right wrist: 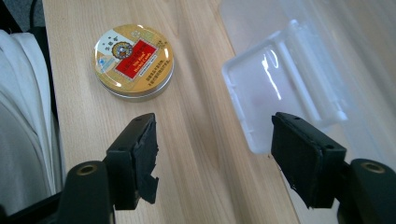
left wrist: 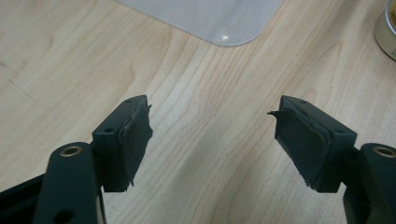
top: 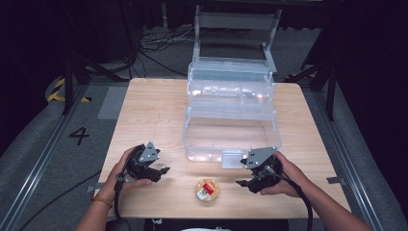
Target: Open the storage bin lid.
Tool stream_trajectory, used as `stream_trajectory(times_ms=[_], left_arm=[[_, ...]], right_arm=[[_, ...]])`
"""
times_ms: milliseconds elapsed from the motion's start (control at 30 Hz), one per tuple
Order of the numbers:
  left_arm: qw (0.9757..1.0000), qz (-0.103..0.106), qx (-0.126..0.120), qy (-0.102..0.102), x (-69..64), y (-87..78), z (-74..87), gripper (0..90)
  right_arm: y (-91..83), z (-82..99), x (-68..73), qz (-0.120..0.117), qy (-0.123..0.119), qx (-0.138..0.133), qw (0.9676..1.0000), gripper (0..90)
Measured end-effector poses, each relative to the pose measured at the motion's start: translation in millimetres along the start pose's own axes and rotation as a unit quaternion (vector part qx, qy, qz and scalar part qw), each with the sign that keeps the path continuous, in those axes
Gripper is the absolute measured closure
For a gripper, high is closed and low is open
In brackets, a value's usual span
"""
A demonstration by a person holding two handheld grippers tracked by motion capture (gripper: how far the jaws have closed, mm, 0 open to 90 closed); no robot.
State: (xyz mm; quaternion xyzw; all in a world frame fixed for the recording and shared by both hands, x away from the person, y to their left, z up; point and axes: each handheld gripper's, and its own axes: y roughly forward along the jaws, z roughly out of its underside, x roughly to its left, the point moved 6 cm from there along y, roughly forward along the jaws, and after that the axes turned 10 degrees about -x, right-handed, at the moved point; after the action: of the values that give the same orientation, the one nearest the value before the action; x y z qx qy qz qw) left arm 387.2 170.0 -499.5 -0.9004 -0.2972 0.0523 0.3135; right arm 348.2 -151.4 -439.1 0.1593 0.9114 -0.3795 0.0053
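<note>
High view puts the round gold tin with a red label on the wooden surface, at 6 o'clock from the open clear plastic box, not yet picked up. Left claw and right claw flank it, both agape and empty.

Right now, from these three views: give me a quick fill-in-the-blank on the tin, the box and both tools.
1. The round tin lies on the table ____ the two tools.
2. The left tool has its jaws ____, with nothing in them.
3. The tin's lid label is ____ on gold.
4. The clear plastic box stands with its lid ____.

Missing words: between; open; red; open
</note>
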Motion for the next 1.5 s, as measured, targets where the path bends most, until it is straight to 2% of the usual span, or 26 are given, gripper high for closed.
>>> stream_trajectory(times_ms=[200, 300, 400, 467, 700, 833, 1067, 1200, 1500], left_arm=[[0.9995, 0.007, -0.009, -0.029, 5.2, 1.8, 11.7, 27.1], [0.9987, 0.011, -0.018, -0.046, 4.5, 3.5, 16.2, 27.6], [0.9991, 0.014, -0.004, -0.039, 1.8, 7.1, 20.2, 27.4], [0.9989, 0.017, 0.003, -0.045, 0.5, 10.1, 23.1, 26.1], [0.9985, 0.018, -0.006, -0.050, 0.7, 11.0, 24.5, 24.1], [0.9985, 0.019, -0.007, -0.050, 0.6, 11.0, 24.7, 24.0], [0.9986, 0.019, -0.007, -0.050, 0.6, 11.0, 24.7, 24.0], [0.9986, 0.019, -0.007, -0.050, 0.6, 11.0, 24.7, 24.0], [0.9986, 0.018, -0.007, -0.049, 0.7, 11.0, 24.7, 24.0]], right_arm=[[11.8, -2.9, 4.1, -0.015, -0.003, 0.014, 0.9998, 30.8], [20.2, -5.1, 7.6, -0.024, -0.014, 0.032, 0.9991, 30.6], [28.9, -6.9, 11.5, -0.035, -0.020, 0.045, 0.9982, 30.1], [34.8, -7.6, 13.4, -0.040, -0.024, 0.053, 0.9975, 29.5], [55.5, -11.6, 26.2, -0.070, -0.018, 0.082, 0.9940, 25.8], [67.2, -16.6, 35.3, -0.091, -0.021, 0.100, 0.9906, 22.5], [82.0, -23.7, 42.9, -0.096, -0.026, 0.123, 0.9873, 20.4], [92.1, -26.7, 49.4, -0.107, -0.043, 0.148, 0.9823, 20.4], [114.3, -32.2, 55.1, -0.101, -0.057, 0.170, 0.9786, 19.1]])
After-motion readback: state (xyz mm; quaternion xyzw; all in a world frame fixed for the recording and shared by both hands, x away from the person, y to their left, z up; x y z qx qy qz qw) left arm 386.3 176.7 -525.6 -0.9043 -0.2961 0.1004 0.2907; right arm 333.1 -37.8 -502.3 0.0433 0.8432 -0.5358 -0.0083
